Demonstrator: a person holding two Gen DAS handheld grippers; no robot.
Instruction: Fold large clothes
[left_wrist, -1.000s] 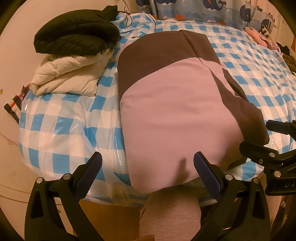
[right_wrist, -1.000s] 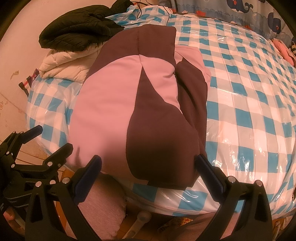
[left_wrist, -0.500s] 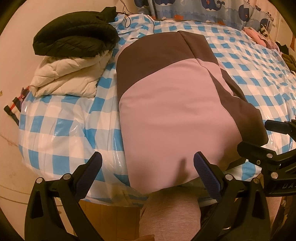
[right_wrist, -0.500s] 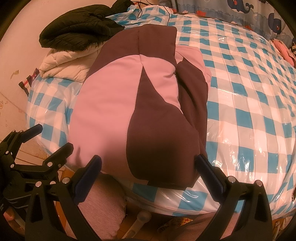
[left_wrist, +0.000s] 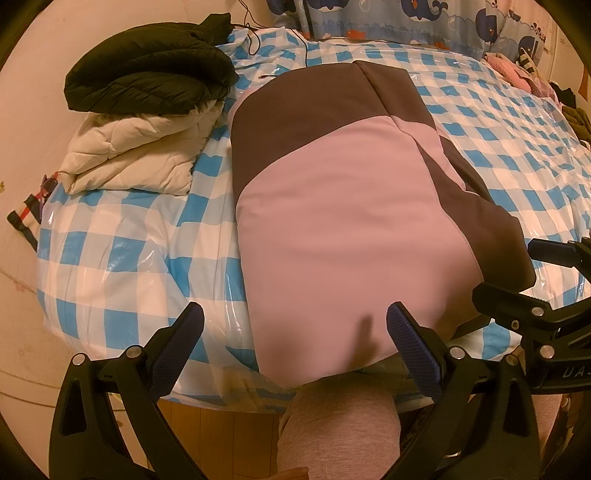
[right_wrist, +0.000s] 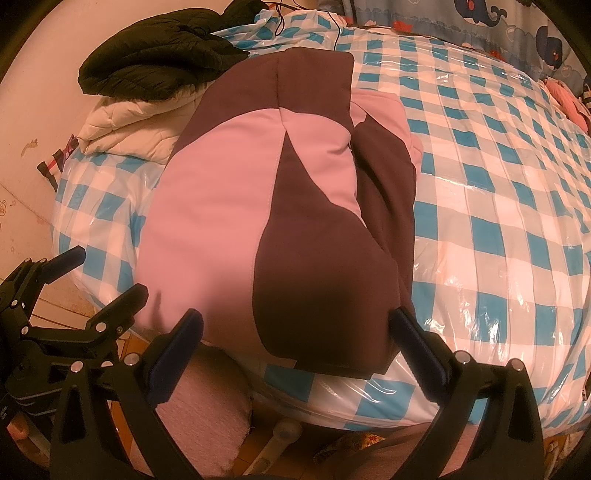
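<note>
A pink and dark brown garment (left_wrist: 343, 206) lies folded lengthwise on the blue-and-white checked bed, its near hem at the bed's front edge; it also shows in the right wrist view (right_wrist: 280, 206). My left gripper (left_wrist: 295, 328) is open and empty, hovering just before the pink near hem. My right gripper (right_wrist: 295, 332) is open and empty, hovering over the brown near hem. Each gripper appears at the edge of the other's view.
A black puffer jacket (left_wrist: 147, 85) lies on a folded cream quilted one (left_wrist: 136, 158) at the bed's far left corner. The checked bed cover (right_wrist: 498, 221) stretches to the right. Whale-print bedding (left_wrist: 406, 18) and pink clothes (left_wrist: 513, 70) lie at the back. My knee (left_wrist: 340, 424) is below the bed edge.
Both grippers have stayed nearly still and open; the views shifted only slightly. The garment has not moved.
</note>
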